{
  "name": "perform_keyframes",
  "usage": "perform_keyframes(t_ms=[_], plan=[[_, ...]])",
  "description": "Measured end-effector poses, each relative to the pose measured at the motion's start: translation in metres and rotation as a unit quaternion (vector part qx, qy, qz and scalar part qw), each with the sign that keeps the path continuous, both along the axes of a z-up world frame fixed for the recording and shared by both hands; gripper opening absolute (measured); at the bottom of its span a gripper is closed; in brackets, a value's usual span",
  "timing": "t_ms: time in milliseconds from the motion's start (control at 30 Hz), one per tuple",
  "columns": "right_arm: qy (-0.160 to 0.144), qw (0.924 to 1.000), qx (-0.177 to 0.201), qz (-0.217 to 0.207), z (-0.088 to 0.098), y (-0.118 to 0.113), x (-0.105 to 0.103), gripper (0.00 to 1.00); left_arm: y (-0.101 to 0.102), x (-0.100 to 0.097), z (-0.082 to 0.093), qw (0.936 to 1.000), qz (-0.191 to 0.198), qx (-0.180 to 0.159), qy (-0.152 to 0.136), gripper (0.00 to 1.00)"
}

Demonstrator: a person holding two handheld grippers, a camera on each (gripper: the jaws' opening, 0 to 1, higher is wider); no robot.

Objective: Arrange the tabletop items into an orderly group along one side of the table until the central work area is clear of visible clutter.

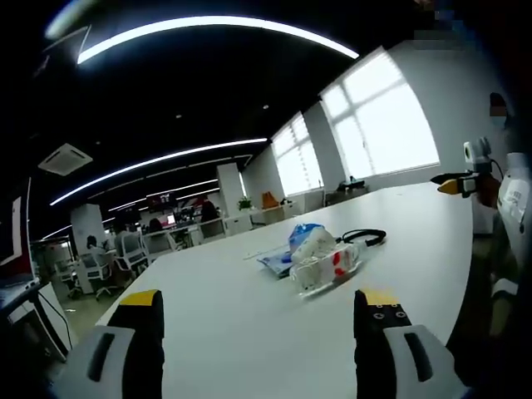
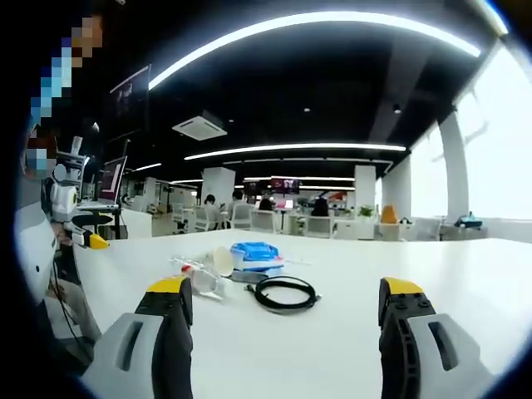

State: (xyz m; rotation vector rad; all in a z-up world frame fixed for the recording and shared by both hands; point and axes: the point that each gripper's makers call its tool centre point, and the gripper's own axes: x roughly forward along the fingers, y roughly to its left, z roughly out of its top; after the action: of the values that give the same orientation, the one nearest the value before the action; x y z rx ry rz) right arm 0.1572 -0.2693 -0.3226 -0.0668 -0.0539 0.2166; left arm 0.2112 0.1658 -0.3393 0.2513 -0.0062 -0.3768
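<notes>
We found both grippers, left (image 1: 259, 309) and right (image 2: 285, 299), with fingers apart (holding nothing) above the white surface (image 1: 249, 332); a black cable (image 2: 285, 293), blue packet (image 2: 256, 254) and plastic bag (image 1: 326, 268) lay clustered mid-surface.

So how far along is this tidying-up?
Nothing looks done yet. The blue packet, clear plastic bag and black cable lie clustered mid-table. Left gripper and right gripper are open and empty, so everything is left to move.

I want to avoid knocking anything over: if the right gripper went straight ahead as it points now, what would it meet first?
Probably the black cable, coiled on the table between the open jaws' line. The blue packet lies just beyond it. Depth is hard to judge.
</notes>
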Motion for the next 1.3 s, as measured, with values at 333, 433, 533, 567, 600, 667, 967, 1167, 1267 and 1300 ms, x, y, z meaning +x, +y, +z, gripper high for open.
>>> perform_keyframes(t_ms=[333,433,533,567,600,667,967,1167,1267,1300], plan=[[0.0,1.0,0.004,0.005,-0.007,0.004,-0.002,0.87,-0.005,0.0,0.007,0.9997,-0.009,-0.003,-0.022,0.94],[0.001,1.0,0.008,0.002,-0.008,0.003,-0.001,0.88,-0.007,-0.001,0.007,0.9996,-0.011,0.009,-0.024,0.92],[0.002,0.9999,0.014,-0.001,-0.011,0.002,-0.001,0.88,-0.008,0.0,0.007,0.9996,-0.009,0.013,-0.023,0.92],[0.002,0.9999,0.015,-0.001,-0.012,0.001,-0.001,0.88,-0.008,0.0,0.007,0.9996,-0.01,0.012,-0.023,0.92],[0.003,0.9999,0.016,-0.001,-0.012,0.001,-0.001,0.88,-0.009,0.001,0.007,0.9996,-0.012,0.011,-0.022,0.92],[0.004,0.9999,0.017,-0.001,-0.014,0.001,-0.001,0.88,-0.01,0.001,0.007,0.9996,-0.013,0.011,-0.021,0.92],[-0.001,0.9997,0.024,0.001,-0.014,0.0,-0.002,0.87,-0.03,0.007,0.003,0.9982,-0.031,0.05,-0.008,0.92],[-0.005,0.9998,0.018,-0.004,-0.012,-0.006,-0.006,0.87,-0.044,0.01,0.007,0.996,-0.045,0.076,-0.01,0.92],[-0.01,0.9997,0.02,-0.006,-0.01,-0.008,-0.008,0.87,-0.055,0.013,0.01,0.994,-0.054,0.094,-0.011,0.92],[-0.01,0.9997,0.02,-0.006,-0.01,-0.009,-0.008,0.87,-0.057,0.015,0.01,0.9938,-0.057,0.096,-0.004,0.92]])
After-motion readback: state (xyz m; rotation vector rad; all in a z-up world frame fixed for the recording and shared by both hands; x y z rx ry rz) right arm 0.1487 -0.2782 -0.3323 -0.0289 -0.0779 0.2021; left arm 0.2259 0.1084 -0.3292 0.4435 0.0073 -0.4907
